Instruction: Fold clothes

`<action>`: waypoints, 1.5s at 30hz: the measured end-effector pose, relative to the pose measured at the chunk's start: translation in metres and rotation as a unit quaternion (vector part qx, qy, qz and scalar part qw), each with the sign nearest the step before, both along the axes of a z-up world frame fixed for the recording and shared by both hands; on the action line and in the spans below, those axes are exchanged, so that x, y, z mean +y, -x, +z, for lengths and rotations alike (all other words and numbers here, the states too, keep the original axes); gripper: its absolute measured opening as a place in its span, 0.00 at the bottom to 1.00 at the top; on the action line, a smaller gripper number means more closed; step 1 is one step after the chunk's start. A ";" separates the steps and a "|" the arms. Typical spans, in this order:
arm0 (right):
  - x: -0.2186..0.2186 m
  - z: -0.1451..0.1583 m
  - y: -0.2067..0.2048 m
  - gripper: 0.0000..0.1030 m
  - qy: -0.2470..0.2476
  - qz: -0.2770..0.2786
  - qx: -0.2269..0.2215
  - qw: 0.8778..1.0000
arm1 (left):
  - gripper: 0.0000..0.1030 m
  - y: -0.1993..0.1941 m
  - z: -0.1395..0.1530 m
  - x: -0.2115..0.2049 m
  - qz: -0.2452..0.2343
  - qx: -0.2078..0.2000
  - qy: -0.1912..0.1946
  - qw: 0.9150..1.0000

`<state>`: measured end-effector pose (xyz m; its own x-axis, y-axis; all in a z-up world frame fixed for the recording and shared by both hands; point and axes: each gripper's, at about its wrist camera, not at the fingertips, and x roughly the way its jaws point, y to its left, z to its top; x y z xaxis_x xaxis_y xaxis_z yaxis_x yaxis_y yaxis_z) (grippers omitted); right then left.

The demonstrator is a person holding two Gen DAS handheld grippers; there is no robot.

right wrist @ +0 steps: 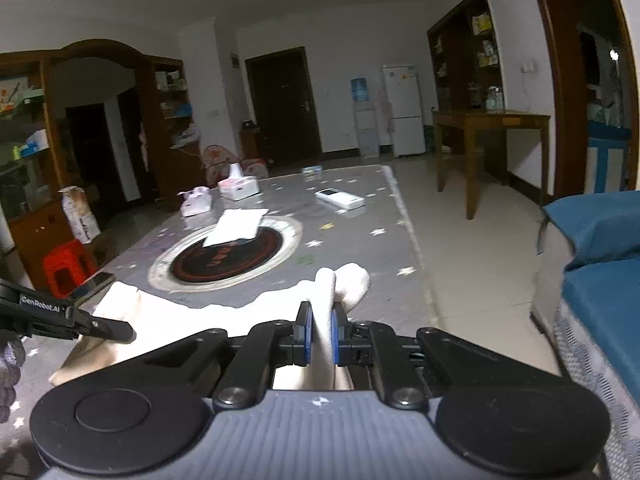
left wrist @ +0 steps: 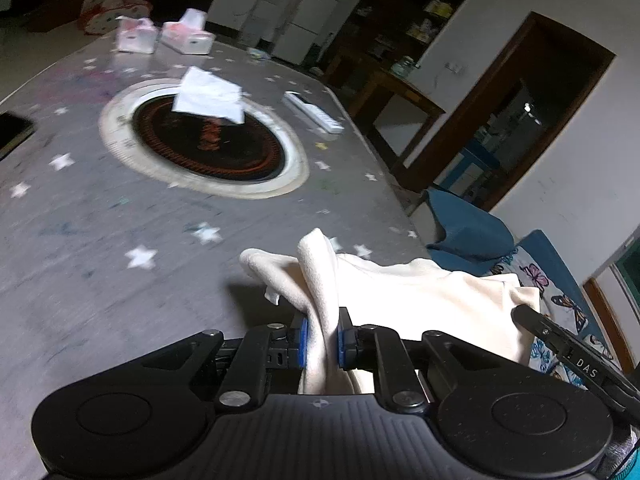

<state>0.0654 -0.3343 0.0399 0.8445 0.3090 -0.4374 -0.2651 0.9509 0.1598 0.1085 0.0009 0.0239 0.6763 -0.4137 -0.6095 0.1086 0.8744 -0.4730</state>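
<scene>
A cream garment [left wrist: 400, 292] hangs stretched between both grippers above the near edge of the grey star-patterned table [left wrist: 100, 220]. My left gripper [left wrist: 322, 340] is shut on a bunched edge of the cloth, which pokes up between its blue pads. In the right wrist view the same cream garment [right wrist: 224, 312] spreads to the left, and my right gripper [right wrist: 320, 336] is shut on another bunched fold of it. Each gripper's black fingertip shows at the edge of the other view: the right one [left wrist: 560, 340] and the left one [right wrist: 100, 326].
The table holds a round black hotplate [left wrist: 208, 140] with a white folded cloth [left wrist: 208, 96] on it, a white remote [left wrist: 314, 112], two tissue packs [left wrist: 164, 36] and a dark phone [left wrist: 12, 132]. A blue sofa [right wrist: 600, 240] stands right; a wooden table [right wrist: 488, 132] and a red stool [right wrist: 66, 268] stand farther off.
</scene>
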 end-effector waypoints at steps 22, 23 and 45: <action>-0.042 -0.056 -0.046 0.09 0.022 -0.059 0.069 0.996 | 0.26 -0.051 -0.036 -0.034 -0.023 0.031 -0.072 0.997; -0.042 -0.056 -0.047 0.09 0.026 -0.061 0.069 0.995 | 0.27 -0.050 -0.034 -0.033 -0.021 0.027 -0.078 0.996; 0.011 -0.068 -0.084 0.17 0.047 0.006 0.083 0.995 | 0.29 -0.076 -0.034 -0.068 -0.046 0.007 -0.101 0.994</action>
